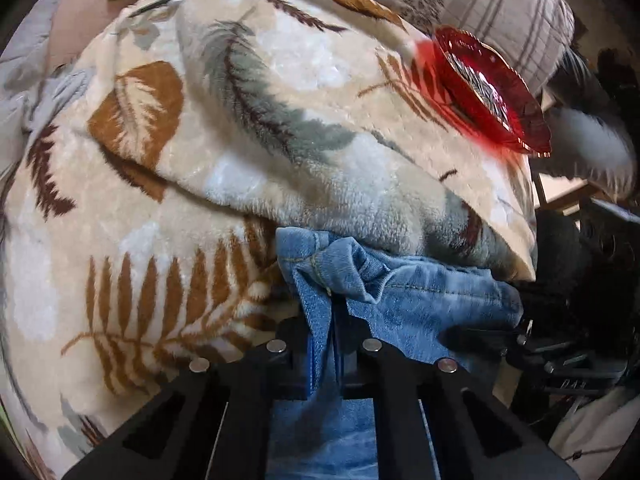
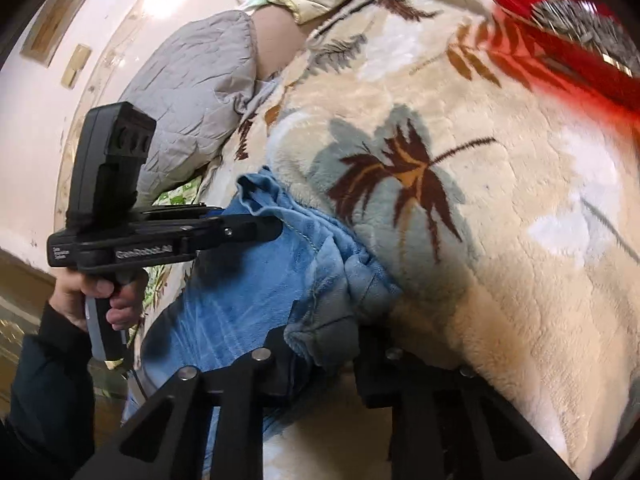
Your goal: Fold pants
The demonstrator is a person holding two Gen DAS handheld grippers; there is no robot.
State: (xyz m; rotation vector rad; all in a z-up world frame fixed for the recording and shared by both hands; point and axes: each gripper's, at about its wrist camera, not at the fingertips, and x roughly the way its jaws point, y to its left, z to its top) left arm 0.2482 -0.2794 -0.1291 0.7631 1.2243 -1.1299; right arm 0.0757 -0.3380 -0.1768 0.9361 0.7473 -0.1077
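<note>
A person's hand (image 2: 102, 300) is seen at the far left, wrapped round the handle of the left gripper (image 1: 334, 320), whose jaws are pinched tight on a fold of the blue pants (image 1: 400, 292). The pants are bunched on the leaf-print blanket (image 1: 200, 160). Further right, the right gripper (image 2: 324, 344) is clamped on a thick grey-blue wad of them. A red dish (image 1: 492, 92) sits on the blanket, top right.

Your left wrist camera looks steeply down, very close on the blue pants (image 1: 400, 292) at the blanket (image 1: 160, 200) edge. Your right one looks from beside (lower angle); both share the red dish (image 2: 568, 40).
</note>
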